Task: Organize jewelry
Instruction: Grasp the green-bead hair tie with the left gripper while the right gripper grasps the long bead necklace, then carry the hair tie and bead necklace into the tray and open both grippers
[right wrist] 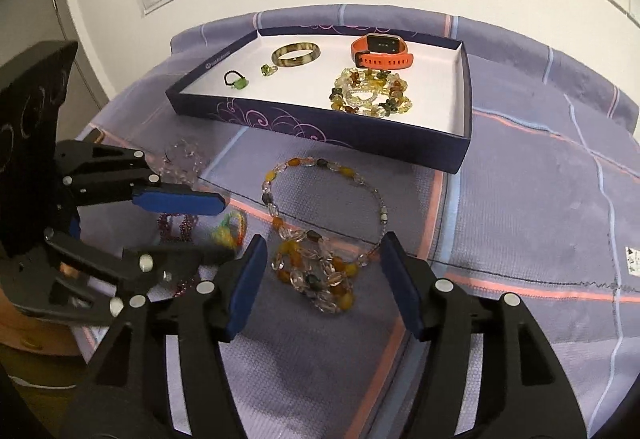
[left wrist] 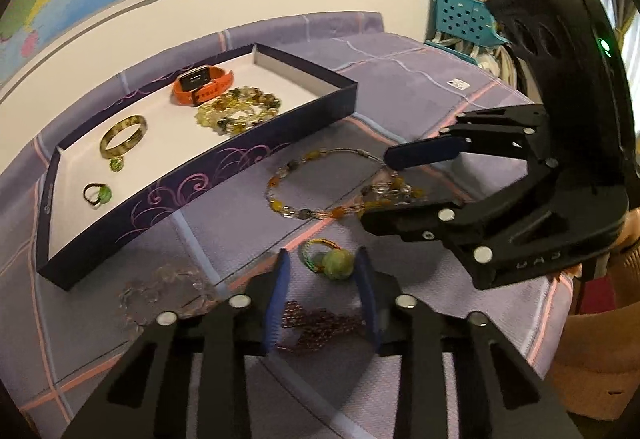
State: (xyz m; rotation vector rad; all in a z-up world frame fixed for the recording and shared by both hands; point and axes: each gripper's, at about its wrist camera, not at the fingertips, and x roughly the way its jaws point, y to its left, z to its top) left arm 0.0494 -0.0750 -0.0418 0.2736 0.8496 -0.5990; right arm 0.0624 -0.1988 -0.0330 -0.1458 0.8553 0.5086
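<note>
An amber-and-clear beaded necklace [right wrist: 320, 231] is lying looped and bunched on the purple cloth [right wrist: 520, 207]; the right gripper [right wrist: 322, 281] is hovering over it, jaws spread; the left gripper's [left wrist: 325, 281] jaws are spread too.

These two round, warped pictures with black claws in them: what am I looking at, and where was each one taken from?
No robot here: a person holds a two-finger claw in each hand, and a wide-angle camera on each claw looks out along its fingers. One picture is the left gripper camera's view, the other the right gripper camera's; each also catches the other claw from the side. Both claws are open and hold nothing. On the purple cloth stands a box tray holding an orange watch, a bangle, two small rings and a heap of yellow beads. Outside it lie an amber bead necklace, between the right fingers, a green-stoned ring, between the left fingers, plus clear and dark red bead pieces.
</note>
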